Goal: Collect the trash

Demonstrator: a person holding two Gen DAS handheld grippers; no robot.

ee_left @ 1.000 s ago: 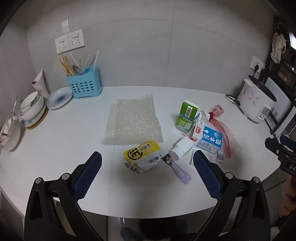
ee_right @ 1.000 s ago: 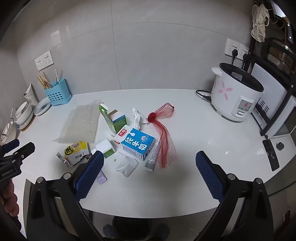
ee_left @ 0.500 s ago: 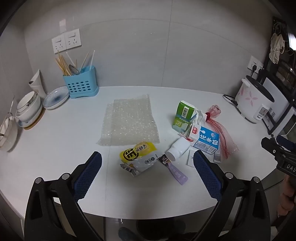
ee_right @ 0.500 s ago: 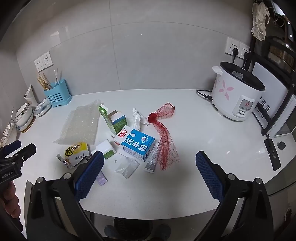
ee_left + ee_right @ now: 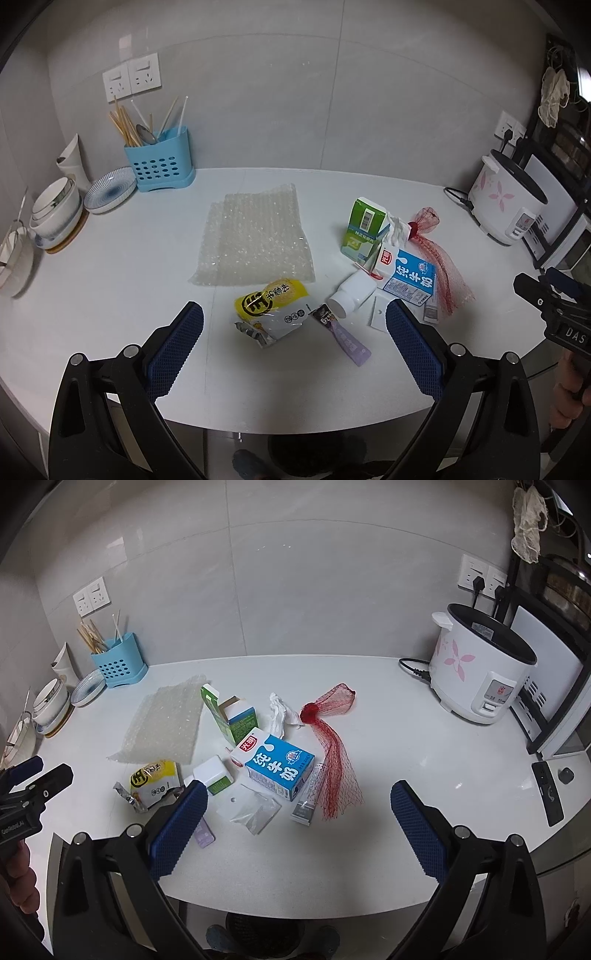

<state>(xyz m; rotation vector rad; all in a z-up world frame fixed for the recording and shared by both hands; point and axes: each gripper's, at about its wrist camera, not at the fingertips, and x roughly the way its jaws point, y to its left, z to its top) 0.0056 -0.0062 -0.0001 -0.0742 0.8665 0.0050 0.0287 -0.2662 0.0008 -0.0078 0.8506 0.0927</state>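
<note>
Both pairs of tongs hover over the near edge of the white tabletop (image 5: 110, 295), each spread wide with nothing between its blue pads. The left tongs (image 5: 293, 345) sit nearer than the blue milk carton (image 5: 279, 766) and off to its left; the right tongs (image 5: 299, 821) hang nearer than the carton and slightly to its right.

Closest of the trash, a purple sachet (image 5: 345, 334) lies nearer than the carton on its left side. A clear plastic bag (image 5: 255, 808) lies just in front of the carton, and a grey tube (image 5: 308, 795) rests against its right end. A yellow snack packet (image 5: 271, 308) lies further left, and a white bottle (image 5: 351, 293) on its side is just beside the carton's left end.

A red mesh net (image 5: 332, 746) trails along the carton's right side. Just behind the carton stand an opened green box (image 5: 231, 718) and a crumpled white tissue (image 5: 282, 712). A sheet of bubble wrap (image 5: 255, 240) lies flat, well to the carton's left.

Farthest off, a blue utensil holder (image 5: 159, 164) stands at the wall far left of the carton, and a white rice cooker (image 5: 480, 668) far right.
</note>
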